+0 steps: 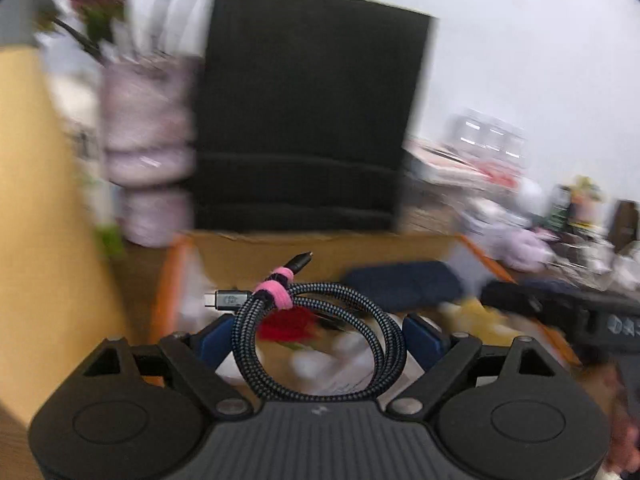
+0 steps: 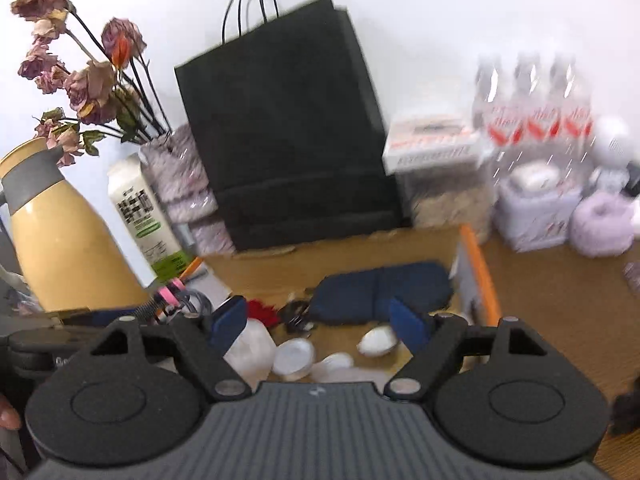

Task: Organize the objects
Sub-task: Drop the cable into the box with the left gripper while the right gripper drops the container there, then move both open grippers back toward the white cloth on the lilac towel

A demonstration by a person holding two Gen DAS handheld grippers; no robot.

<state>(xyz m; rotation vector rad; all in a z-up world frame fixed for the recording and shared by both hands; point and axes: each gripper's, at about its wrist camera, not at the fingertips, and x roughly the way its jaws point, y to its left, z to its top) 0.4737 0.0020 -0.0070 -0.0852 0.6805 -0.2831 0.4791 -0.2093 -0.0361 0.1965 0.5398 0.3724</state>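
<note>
One coiled cable [image 1: 320, 336] is held between the left gripper [image 1: 320, 336] fingers at lower centre, apparently above the cardboard box [image 2: 360, 248]; the right gripper [image 2: 320, 324] is kept open, empty, alongside.

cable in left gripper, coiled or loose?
Coiled. The braided cable forms a tight loop bound by a pink strap, both plugs sticking out past the strap. It sits between the left gripper's blue fingers.
</note>
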